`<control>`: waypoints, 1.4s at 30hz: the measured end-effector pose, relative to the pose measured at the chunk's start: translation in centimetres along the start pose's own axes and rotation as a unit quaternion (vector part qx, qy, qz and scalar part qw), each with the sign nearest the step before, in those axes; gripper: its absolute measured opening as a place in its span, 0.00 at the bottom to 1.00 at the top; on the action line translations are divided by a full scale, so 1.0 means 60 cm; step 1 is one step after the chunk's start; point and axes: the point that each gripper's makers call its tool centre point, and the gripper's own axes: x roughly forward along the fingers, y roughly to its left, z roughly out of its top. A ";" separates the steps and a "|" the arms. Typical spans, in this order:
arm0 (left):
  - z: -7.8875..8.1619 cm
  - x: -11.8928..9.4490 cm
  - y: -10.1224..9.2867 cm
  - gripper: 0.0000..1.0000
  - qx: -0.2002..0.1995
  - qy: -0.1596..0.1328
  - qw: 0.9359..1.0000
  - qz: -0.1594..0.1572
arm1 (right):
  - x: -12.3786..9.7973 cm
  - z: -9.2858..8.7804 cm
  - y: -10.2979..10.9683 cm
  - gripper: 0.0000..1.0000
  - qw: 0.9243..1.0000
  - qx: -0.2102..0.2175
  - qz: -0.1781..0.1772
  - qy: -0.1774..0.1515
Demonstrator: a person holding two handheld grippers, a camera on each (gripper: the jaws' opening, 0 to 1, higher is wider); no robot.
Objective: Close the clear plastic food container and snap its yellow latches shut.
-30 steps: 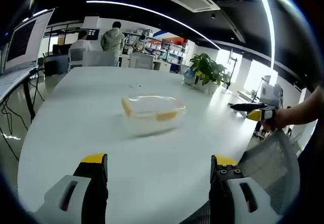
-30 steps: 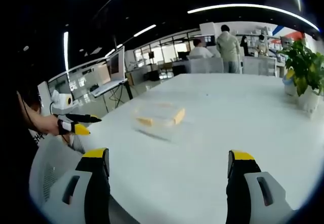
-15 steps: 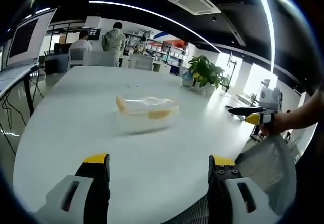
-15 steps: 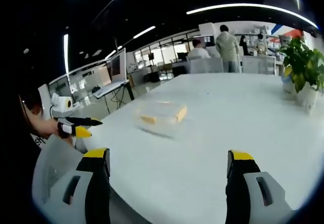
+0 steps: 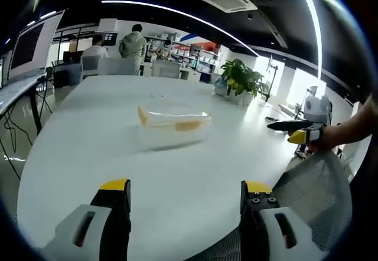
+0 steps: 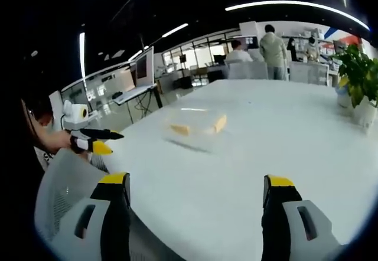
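Both grippers (image 5: 184,211) (image 6: 196,205) well short of container (image 5: 173,124).

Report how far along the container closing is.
Done: nothing that shows. The clear container sits alone on the white table; whether its yellow latches are snapped is too blurred to tell. In hand: nothing, since the left gripper and right gripper hang open, short of it. Left: reaching, closing, latching.

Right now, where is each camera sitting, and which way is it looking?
Left gripper view: rides on the left gripper, looking across the white table at the clear container; the right gripper comes in from the right, held in a hand.
Right gripper view: rides on the right gripper, facing the same container; the left gripper comes in from the left.
Both share the table, container and potted plant.
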 end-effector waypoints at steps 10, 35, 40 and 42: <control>-0.003 -0.001 -0.002 0.73 0.002 0.005 1.000 0.003 | 0.003 -0.014 0.006 0.93 1.000 -0.001 0.009 0.013; -0.012 0.003 -0.010 0.70 0.028 0.025 0.999 -0.010 | 0.005 -0.025 -0.001 0.91 0.999 -0.009 -0.006 0.031; -0.011 0.004 -0.010 0.70 0.022 0.021 0.999 -0.013 | 0.007 -0.031 0.002 0.91 0.999 -0.013 -0.003 0.039; -0.011 0.004 -0.010 0.69 0.022 0.022 0.999 -0.012 | 0.008 -0.034 0.002 0.91 0.999 -0.012 -0.002 0.042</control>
